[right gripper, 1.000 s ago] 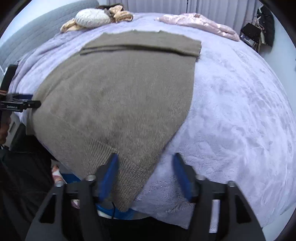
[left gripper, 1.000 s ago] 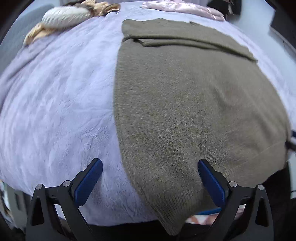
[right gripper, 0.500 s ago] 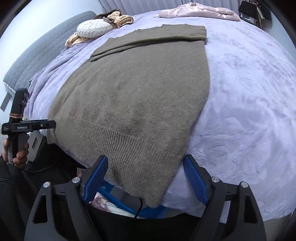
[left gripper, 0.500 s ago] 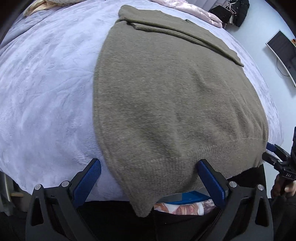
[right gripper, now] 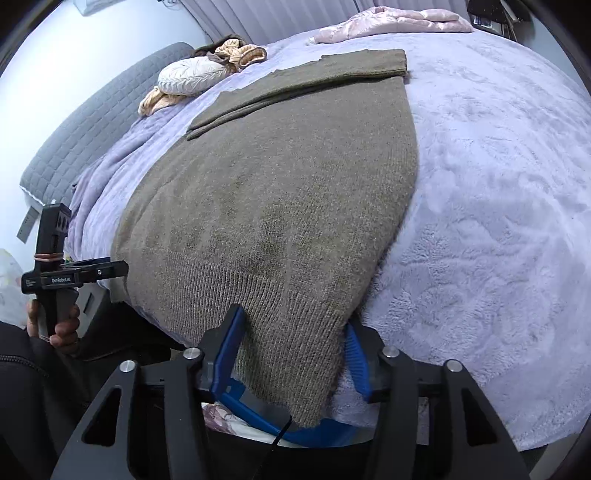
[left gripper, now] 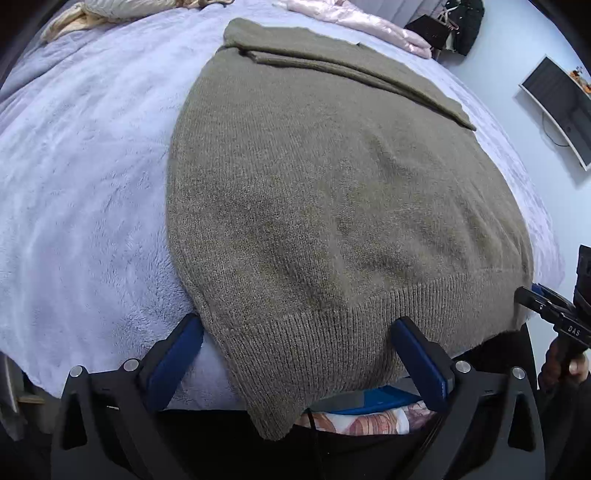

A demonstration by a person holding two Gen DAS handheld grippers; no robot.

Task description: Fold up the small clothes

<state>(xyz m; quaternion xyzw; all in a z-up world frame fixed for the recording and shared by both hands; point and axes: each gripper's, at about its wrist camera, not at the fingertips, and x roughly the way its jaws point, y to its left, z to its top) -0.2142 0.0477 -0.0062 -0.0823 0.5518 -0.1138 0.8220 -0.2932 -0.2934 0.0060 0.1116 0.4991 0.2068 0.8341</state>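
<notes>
sweater: just one, an olive knit [left gripper: 332, 192], lying flat on the bed, ribbed hem hanging over the near edge, sleeves folded across the top toward the far edge

left gripper: [left gripper: 295, 354] at the hem's left corner, blue fingers [left gripper: 177, 354] spread wide, one on each side of the corner, nothing pinched

right gripper: [right gripper: 291, 350] at the hem's right corner, fingers [right gripper: 229, 350] set close on either side of the knit, honestly can't tell if they're actually pinching it

bed: lavender fleece blanket [right gripper: 498, 221], big bare stretch on the sweater's right side out to the bed's right edge, and another on its left side, so plenty of room both ways

other stuff: one white round cushion [right gripper: 192, 75] on tan cloth near the far left corner, one pink garment [right gripper: 399, 20] at the far edge, both well apart from the sweater
</notes>
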